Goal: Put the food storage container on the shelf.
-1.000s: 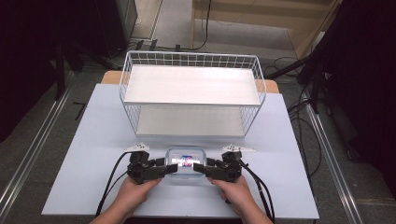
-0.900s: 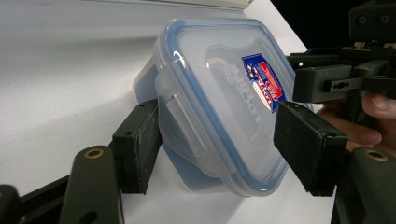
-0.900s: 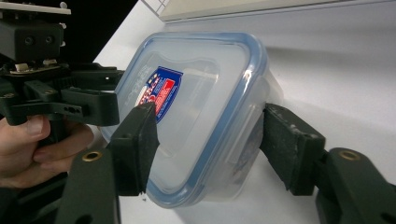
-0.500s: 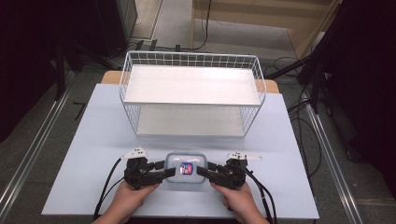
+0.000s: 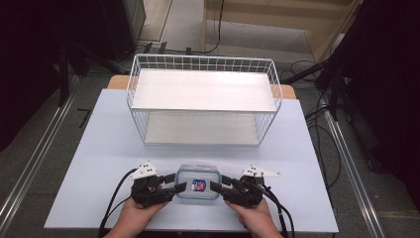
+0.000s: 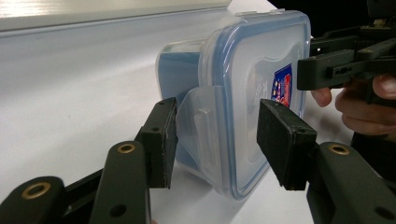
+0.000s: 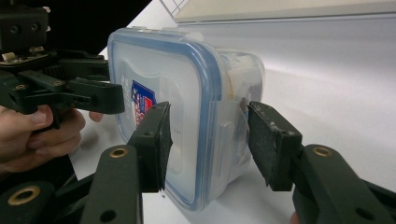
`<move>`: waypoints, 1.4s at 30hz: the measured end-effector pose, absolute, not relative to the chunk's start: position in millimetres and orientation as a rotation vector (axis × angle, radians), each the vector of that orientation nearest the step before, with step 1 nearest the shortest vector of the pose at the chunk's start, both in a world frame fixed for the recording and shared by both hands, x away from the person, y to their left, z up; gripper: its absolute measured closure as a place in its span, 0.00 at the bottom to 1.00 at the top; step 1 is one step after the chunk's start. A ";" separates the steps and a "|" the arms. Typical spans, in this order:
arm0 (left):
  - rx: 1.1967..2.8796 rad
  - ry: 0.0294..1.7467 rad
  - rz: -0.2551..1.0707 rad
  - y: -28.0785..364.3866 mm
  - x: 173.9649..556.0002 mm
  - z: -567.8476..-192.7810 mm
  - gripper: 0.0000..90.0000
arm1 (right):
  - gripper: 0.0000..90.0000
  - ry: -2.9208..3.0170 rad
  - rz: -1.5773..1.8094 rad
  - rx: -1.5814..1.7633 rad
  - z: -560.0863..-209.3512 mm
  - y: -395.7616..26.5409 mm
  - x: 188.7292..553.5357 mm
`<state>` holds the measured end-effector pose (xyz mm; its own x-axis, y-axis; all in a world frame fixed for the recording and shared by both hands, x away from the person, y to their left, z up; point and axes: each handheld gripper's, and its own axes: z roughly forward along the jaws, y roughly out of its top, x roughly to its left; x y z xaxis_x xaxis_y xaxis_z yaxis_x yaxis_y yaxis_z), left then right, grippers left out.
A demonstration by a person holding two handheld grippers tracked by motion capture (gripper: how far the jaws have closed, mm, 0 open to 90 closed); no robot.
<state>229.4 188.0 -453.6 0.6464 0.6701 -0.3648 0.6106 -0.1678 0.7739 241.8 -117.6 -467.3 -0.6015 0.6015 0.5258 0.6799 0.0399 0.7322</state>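
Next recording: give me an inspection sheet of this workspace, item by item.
Surface: pale table, bare around the work.
Job's things: lidded plastic box at the near edge, lid on.
Clutter: nothing seen.
Grippers: left gripper and right gripper have just been closing, each astride a side latch; whether the pads press is unclear.
Cables: black ones trail from both grippers.
Surroundings: white wire rack behind; floor cables at right.

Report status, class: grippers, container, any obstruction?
Left gripper and right gripper at container ends, jaws just closing over latches; grip unconfirmed. Lid on. Wire rack beyond, nothing between.
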 end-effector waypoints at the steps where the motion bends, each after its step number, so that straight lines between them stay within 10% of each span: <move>1: 1.852 1.014 0.077 187.2 228.7 -454.0 0.55 | 0.58 -2.220 -1.637 -1.362 -466.7 -117.9 241.3; 42: 1.732 0.690 0.480 170.3 214.3 -374.8 0.55 | 0.55 -2.427 -2.212 -1.151 -384.4 -127.3 220.5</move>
<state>214.3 170.3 -374.8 0.7430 0.6684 -0.0337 0.2004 -0.1741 0.9641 220.5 -127.3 -384.4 -0.7306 0.6594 0.1773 0.2373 0.0018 0.9714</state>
